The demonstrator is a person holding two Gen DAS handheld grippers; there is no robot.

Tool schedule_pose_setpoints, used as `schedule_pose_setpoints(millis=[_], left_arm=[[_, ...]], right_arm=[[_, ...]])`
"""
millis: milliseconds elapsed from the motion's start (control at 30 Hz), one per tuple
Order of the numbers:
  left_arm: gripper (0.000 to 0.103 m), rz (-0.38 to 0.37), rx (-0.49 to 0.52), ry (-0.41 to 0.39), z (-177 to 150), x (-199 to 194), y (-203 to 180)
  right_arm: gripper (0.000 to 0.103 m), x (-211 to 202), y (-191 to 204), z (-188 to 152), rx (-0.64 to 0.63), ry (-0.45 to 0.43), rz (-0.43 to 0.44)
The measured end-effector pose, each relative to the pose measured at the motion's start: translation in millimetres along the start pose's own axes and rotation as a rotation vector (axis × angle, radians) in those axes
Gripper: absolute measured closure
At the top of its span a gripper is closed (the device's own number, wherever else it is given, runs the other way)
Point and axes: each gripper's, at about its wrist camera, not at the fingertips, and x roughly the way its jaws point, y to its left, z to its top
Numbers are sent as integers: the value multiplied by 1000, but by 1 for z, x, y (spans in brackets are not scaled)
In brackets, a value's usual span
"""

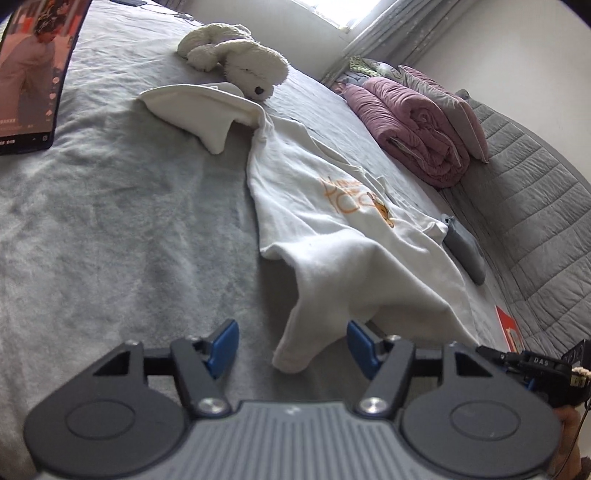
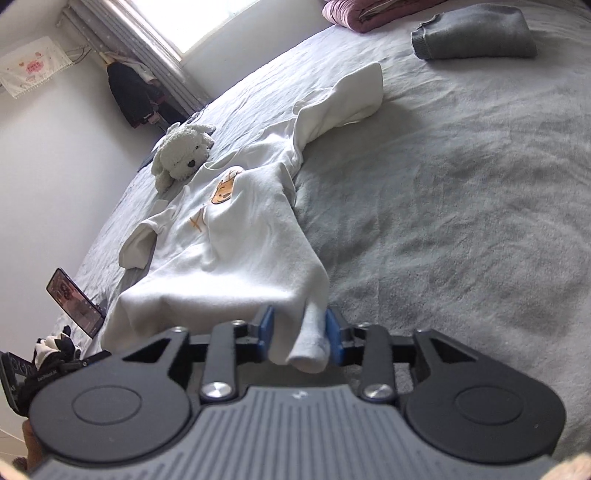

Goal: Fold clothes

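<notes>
**A:** So the white long-sleeved shirt (image 2: pixel 236 236) with the orange cartoon print is spread across the grey bedspread (image 2: pixel 461 221), collar end up by the plush dog (image 2: pixel 183 153). One sleeve runs out away from the dog toward a folded grey garment (image 2: pixel 472 35), the other lies on the side nearer the propped-up phone (image 2: pixel 75 297). The hem end points at the cameras.

**B:** What are the grippers doing?

**A:** The right gripper (image 2: pixel 300 338) has a bunched corner of the hem between its blue pads, jaws narrow, and the cloth looks pinched and pulled up off the bed. The left gripper (image 1: pixel 291 345) is spread wide. A drooping lobe of hem hangs in the gap, but I can't see either pad touching it.

**B:** How's it going to handle?

**A:** My guess is soft, light cotton jersey, totally limp. It tents up where it's lifted and sags everywhere else. It isn't slippery or fragile, but it'll wrinkle and drag on that fuzzy, napped bedspread. I'd grab at the hem corners or the shoulder seams, where the fabric's doubled, so a pinch takes both layers.

**B:** Anything else near the shirt?

**A:** There's a rolled mauve quilt (image 1: pixel 413 125) with pillows past the far sleeve, against a quilted grey headboard (image 1: pixel 535 206).
</notes>
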Motion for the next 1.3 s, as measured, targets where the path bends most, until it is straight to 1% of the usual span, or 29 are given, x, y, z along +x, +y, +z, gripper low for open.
schedule_pose_setpoints(millis=[33, 67, 100, 133, 200, 233, 300, 433, 633, 733, 1000, 1233, 1300], left_arm=[[54, 4, 6, 1, -1, 2, -1], [58, 8, 13, 1, -3, 3, -2], [66, 10, 9, 5, -3, 5, -3], [79, 11, 3, 8, -3, 6, -4], [90, 15, -4, 9, -3, 5, -6], [90, 19, -3, 5, -2, 4, -8], [92, 24, 4, -9, -1, -5, -14], [94, -12, -18, -30, 7, -32, -23], [96, -40, -84, 34, 12, -54, -26], [96, -55, -100, 64, 9, -57, -26], [97, 24, -70, 108, -2, -53, -14], [97, 103, -29, 160, -11, -39, -3], [97, 114, -25, 172, -14, -35, 1]], right_arm=[[57, 2, -1, -1, 6, 3, 16], [57, 5, -2, -4, 8, 7, 24], [57, 8, -2, -6, 1, 9, 23], [57, 11, 1, -8, -23, 12, 10], [76, 15, 8, -13, -80, 17, -18], [83, 15, 11, -14, -101, 23, -22], [86, 8, 13, -11, -103, 14, 3], [88, -16, 22, -1, -119, -16, 27], [91, -44, 36, 12, -98, 18, 60], [91, -43, 34, 7, -102, 44, 42], [92, -41, 28, -6, -114, 113, -10], [92, -23, 12, -22, -106, 184, -63], [92, -18, 7, -25, -100, 197, -73]])
